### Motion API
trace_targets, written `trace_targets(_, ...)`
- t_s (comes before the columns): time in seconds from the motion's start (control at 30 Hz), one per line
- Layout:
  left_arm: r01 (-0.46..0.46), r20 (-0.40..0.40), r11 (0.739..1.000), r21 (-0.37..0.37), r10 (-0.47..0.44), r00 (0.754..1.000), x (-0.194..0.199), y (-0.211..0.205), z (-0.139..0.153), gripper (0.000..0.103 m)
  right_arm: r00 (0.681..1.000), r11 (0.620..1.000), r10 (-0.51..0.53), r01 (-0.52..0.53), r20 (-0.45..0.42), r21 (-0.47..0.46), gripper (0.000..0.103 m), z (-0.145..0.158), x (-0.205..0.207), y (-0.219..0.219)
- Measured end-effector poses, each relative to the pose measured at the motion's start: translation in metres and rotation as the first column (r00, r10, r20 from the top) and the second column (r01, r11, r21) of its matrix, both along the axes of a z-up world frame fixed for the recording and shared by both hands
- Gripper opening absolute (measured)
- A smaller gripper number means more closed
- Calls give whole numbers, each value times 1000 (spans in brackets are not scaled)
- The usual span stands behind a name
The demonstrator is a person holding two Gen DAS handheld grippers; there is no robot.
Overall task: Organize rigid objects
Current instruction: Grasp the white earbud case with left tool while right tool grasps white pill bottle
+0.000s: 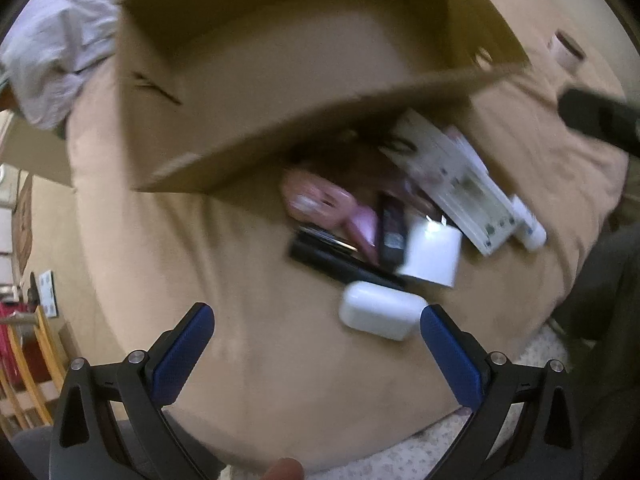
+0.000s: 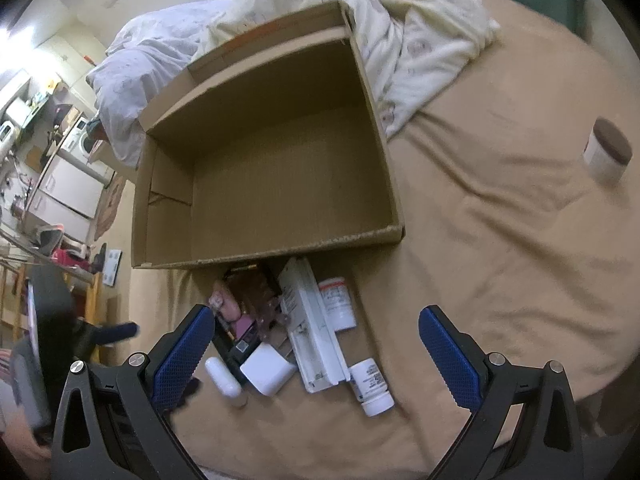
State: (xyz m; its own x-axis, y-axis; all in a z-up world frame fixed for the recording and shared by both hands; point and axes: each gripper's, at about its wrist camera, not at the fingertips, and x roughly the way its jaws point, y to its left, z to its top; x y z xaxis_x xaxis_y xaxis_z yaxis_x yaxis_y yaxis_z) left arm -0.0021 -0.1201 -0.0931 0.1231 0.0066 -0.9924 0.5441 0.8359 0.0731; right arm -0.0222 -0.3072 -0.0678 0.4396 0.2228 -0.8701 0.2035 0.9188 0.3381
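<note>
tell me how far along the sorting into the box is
Nothing looks done: the cardboard box is empty inside. Nothing is in hand: the left gripper and right gripper are both open. Left to do: the pile in front of the box, and the jar standing apart.

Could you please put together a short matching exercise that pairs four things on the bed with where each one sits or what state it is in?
Things:
1. cardboard box
2. brown-lidded jar
3. white charger block
4. right gripper

Descriptions:
A. standing alone on the tan bedspread, far from the pile
B. open, holding nothing
C. empty, with its top open
D. in the pile in front of the box

Pairs: 1-C, 2-A, 3-D, 4-B
</note>
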Motion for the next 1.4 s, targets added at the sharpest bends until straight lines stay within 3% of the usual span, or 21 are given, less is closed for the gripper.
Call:
trace_targets(0.1, 5, -49, 1000, 14, -5, 999, -4, -5, -19, 101, 1000, 999, -14, 15, -23, 42, 103, -6, 2, -6)
trace_targets(0.23, 36, -97, 999, 30, -33, 995, -8, -14, -38, 91, 996, 994, -49, 56, -72, 98, 103, -16, 4, -16)
trace_targets(0.3, 44, -90, 999, 33, -41, 995, -8, -20, -44, 85, 993, 998, -39, 45, -111, 54, 103, -22, 5, -15)
trace_targets(0.37, 48, -82, 998, 33, -45, 996, -8, -22, -46, 78, 982, 997, 2, -17, -191, -75, 103, -34, 5, -7)
trace_targets(0.47, 45, -97, 999, 15, -43, 994, -14, -27, -53, 65, 963, 990, 87, -113, -255, -87, 103, -49, -2, 4)
trace_targets(0.5, 42, -107, 999, 1, -42, 993, -15, -27, -54, 51, 956, 983, 105, -142, -272, -120, 102, -52, -4, 8)
trace_targets(0.53, 39, -112, 999, 3, -39, 993, -13, -28, -54, 51, 946, 969, 130, -185, -298, -162, 96, -58, -7, 14)
trace_targets(0.6, 33, -115, 999, 1, -32, 993, -13, -30, -56, 51, 921, 953, 185, -253, -342, -167, 71, -68, -11, 24)
trace_targets(0.7, 18, -116, 1000, 15, -16, 993, -1, -24, -51, 51, 888, 923, 246, -337, -388, -186, 53, -81, -16, 39)
trace_targets(0.93, 0, -92, 999, 47, 5, 996, 4, -12, -61, 51, 871, 881, 260, -391, -417, -267, 49, -97, -9, 50)
trace_targets(1.07, -43, -81, 997, 57, 48, 996, 9, 1, -62, 51, 887, 913, 220, -334, -407, -235, 29, -102, -1, 34)
trace_targets(1.2, -83, -57, 994, 67, 87, 995, 15, 12, -63, 51, 915, 947, 174, -256, -363, -193, 28, -90, 3, 15)
trace_targets(1.3, -101, -43, 993, 67, 104, 994, 17, 19, -60, 51, 937, 936, 120, -217, -329, -276, 28, -69, 5, 6)
trace_targets(1.4, -118, -27, 991, 58, 119, 993, 13, 24, -58, 51, 954, 954, 75, -154, -291, -258, 28, -56, 5, -5)
